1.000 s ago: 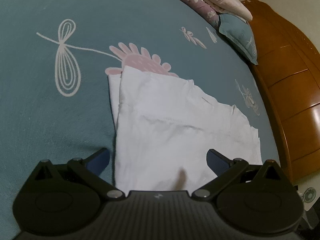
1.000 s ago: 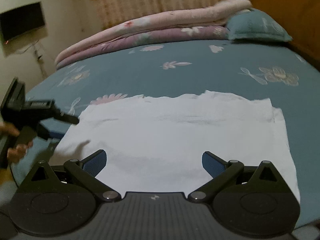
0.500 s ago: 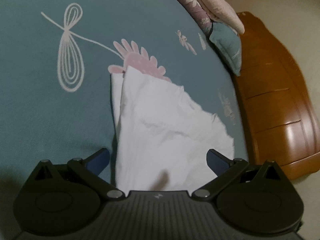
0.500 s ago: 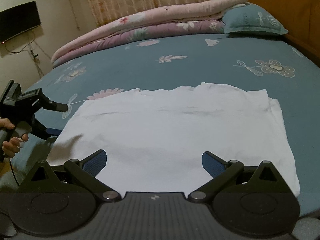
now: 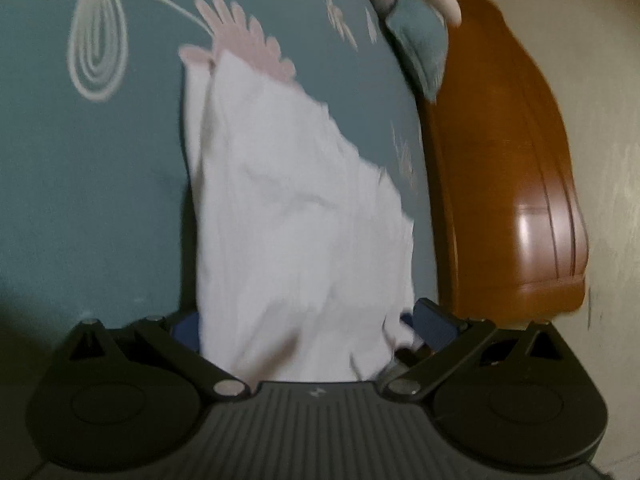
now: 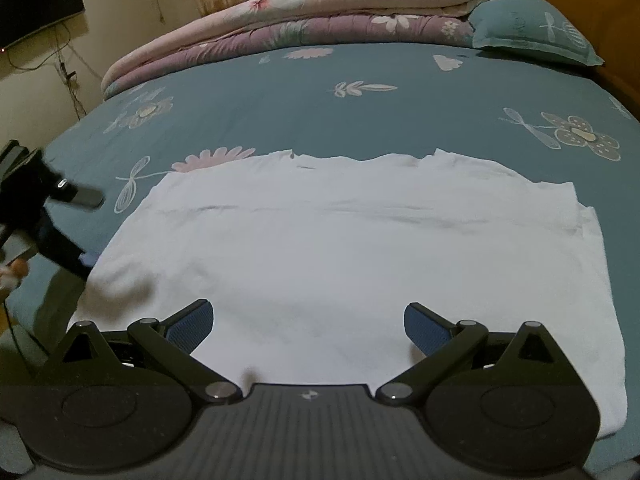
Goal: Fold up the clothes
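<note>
Two grippers low over white garment, left gripper spread around its edge, right gripper agape.

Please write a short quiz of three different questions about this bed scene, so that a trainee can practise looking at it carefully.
1. True or false: the right tool is shut on the white garment.
2. Multiple choice: where does the blue pillow lie? A) on the white garment; B) at the far end of the bed, beside the folded quilts; C) on the floor.
3. Fill in: in the left wrist view, the cloth passes between the fingers of the left tool, and its far corner covers part of a ______ flower print on the sheet.

Key: 1 false, its fingers stand wide apart; 2 B; 3 pink.
</note>
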{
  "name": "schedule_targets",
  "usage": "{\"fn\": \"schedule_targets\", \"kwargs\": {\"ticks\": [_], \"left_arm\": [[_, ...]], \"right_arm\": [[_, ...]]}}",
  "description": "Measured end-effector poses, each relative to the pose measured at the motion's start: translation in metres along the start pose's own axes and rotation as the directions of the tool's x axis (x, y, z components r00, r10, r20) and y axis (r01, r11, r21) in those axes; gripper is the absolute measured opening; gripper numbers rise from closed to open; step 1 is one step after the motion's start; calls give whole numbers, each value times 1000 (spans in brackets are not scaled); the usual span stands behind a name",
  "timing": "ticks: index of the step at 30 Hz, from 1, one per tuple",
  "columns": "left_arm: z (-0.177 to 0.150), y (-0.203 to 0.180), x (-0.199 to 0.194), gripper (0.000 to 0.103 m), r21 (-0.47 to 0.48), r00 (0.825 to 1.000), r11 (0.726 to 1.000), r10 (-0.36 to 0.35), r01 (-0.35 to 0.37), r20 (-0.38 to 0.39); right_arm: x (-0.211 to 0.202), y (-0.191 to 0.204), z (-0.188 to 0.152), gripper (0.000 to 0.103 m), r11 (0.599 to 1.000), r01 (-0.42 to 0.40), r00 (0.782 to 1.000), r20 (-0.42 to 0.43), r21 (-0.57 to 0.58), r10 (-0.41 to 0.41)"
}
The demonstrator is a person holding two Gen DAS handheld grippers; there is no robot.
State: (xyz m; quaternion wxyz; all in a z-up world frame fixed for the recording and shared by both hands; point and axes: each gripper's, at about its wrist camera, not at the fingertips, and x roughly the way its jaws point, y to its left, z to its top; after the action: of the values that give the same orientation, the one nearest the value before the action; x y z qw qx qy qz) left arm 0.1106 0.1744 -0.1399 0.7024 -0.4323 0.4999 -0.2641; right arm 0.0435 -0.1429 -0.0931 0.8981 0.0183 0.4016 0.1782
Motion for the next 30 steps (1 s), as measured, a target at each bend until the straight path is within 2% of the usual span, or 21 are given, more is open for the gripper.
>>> {"fn": "schedule_targets", "kwargs": {"ticks": [7, 8, 16, 19, 24, 27, 29, 30], "left_arm": [[22, -8, 14, 102, 32, 999, 999, 9, -11, 39], [22, -7, 15, 102, 14, 999, 1000, 12, -13, 49], [1, -12, 14, 100, 102, 999, 995, 27, -22, -45], [19, -13, 16, 100, 62, 1000, 998, 25, -26, 19], [16, -18, 25, 98, 146, 999, 989, 40, -38, -14], [15, -16, 24, 85, 172, 999, 984, 44, -40, -24], [17, -5, 17, 61, 134, 999, 990, 52, -50, -11], [17, 1, 13, 54, 114, 998, 992, 57, -56, -5]], "right_arm": [[8, 0, 3, 103, 1000, -13, 1000, -9, 11, 13], [8, 1, 4, 103, 1000, -14, 1000, -6, 8, 14], [7, -5, 4, 103, 999, -27, 1000, -1, 20, 27], [9, -6, 4, 103, 999, -33, 999, -5, 33, 33], [4, -8, 3, 103, 1000, -22, 1000, 8, 7, 22], [7, -14, 2, 103, 999, -16, 1000, 1, 34, 16], [9, -17, 2, 103, 999, -17, 1000, -3, 51, 17], [9, -17, 1, 103, 998, -19, 1000, -3, 52, 19]]}}
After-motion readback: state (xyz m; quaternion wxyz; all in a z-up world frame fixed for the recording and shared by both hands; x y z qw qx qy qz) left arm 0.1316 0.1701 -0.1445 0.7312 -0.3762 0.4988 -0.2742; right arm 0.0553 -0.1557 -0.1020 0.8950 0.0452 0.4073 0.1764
